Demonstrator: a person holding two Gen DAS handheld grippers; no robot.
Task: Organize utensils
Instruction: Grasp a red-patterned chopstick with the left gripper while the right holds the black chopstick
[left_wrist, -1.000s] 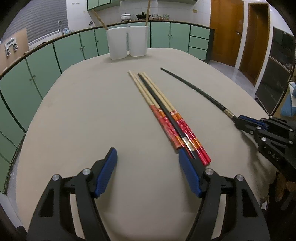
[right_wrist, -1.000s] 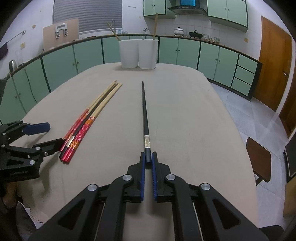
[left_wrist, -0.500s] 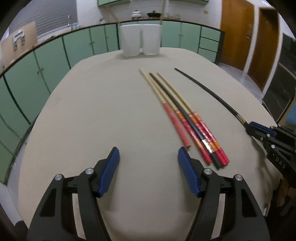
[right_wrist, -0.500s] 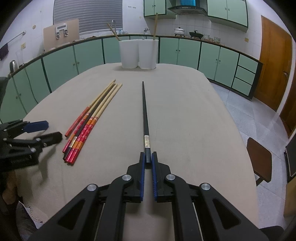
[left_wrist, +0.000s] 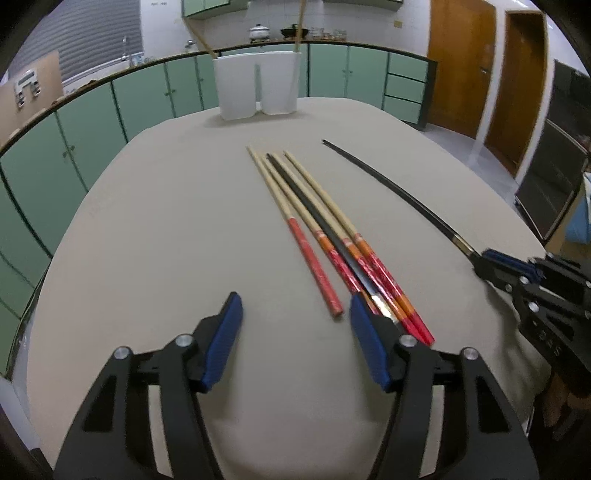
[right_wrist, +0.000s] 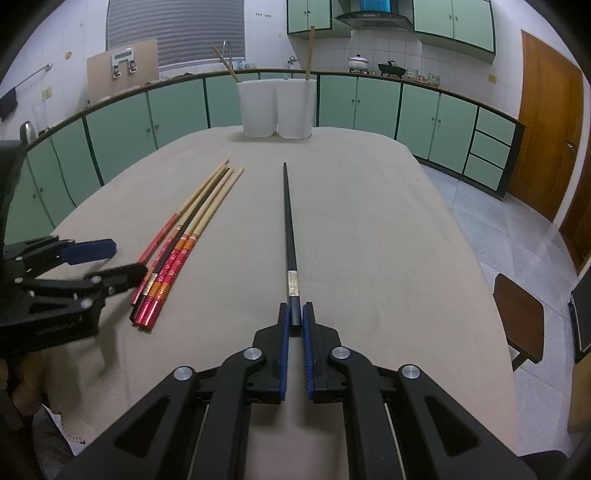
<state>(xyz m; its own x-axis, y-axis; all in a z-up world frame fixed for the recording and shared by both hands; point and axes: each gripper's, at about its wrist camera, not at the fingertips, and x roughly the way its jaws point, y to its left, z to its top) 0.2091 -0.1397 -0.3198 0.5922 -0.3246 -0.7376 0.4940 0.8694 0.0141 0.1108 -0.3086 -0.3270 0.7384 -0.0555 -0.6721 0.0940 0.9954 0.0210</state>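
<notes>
My right gripper (right_wrist: 294, 314) is shut on the butt end of a long black chopstick (right_wrist: 288, 221), which lies along the table pointing away; it also shows in the left wrist view (left_wrist: 399, 192). A bundle of red-handled wooden chopsticks with one black one (left_wrist: 325, 229) lies mid-table, also in the right wrist view (right_wrist: 184, 236). My left gripper (left_wrist: 295, 310) is open and empty, its right finger beside the bundle's red ends. Two white holders (right_wrist: 277, 107) stand at the far edge, each with a chopstick in it.
The beige table (left_wrist: 166, 240) has rounded edges. Green cabinets (right_wrist: 369, 103) ring the room. A stool (right_wrist: 521, 317) stands off the table's right side. Wooden doors (left_wrist: 458, 66) are at the right.
My left gripper has swung back toward the chopstick bundle, its right finger now beside the red ends. The right gripper has stayed shut on the black chopstick.
</notes>
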